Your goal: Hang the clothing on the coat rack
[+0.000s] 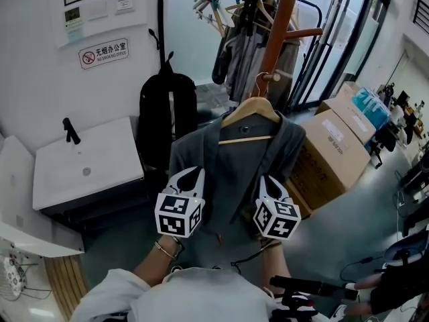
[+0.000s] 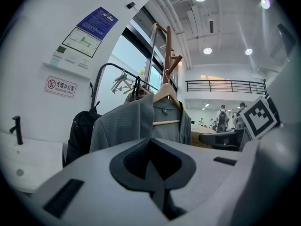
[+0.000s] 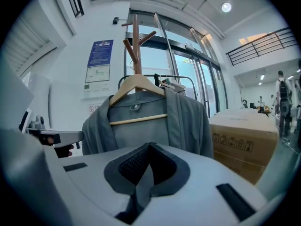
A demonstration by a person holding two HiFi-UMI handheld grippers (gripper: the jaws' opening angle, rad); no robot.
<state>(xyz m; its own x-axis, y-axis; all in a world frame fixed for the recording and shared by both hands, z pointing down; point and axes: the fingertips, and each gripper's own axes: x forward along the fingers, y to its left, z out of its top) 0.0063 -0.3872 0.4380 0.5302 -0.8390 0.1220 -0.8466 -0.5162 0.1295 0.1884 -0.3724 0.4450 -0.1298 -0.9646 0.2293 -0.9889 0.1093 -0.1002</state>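
A grey jacket (image 1: 194,146) hangs on a wooden hanger (image 1: 251,108), whose hook rests on a peg of the brown coat rack (image 1: 278,25). The jacket fills the middle of both gripper views (image 2: 122,126) (image 3: 188,121). My left gripper (image 1: 193,173) is at the jacket's left side, about mid-height, and its jaws (image 2: 151,140) are shut with a strip of grey cloth pinched between them. My right gripper (image 1: 267,181) is at the jacket's right front edge. It is shut (image 3: 149,146) on a fold of the same cloth. The hem hangs between the two marker cubes.
A black backpack (image 1: 164,106) hangs left of the jacket above a white sink cabinet (image 1: 87,163). Cardboard boxes (image 1: 335,146) stand to the right. Behind the rack, a black rail (image 1: 234,52) carries other clothes and hangers. A person's hand (image 1: 362,294) shows at the lower right.
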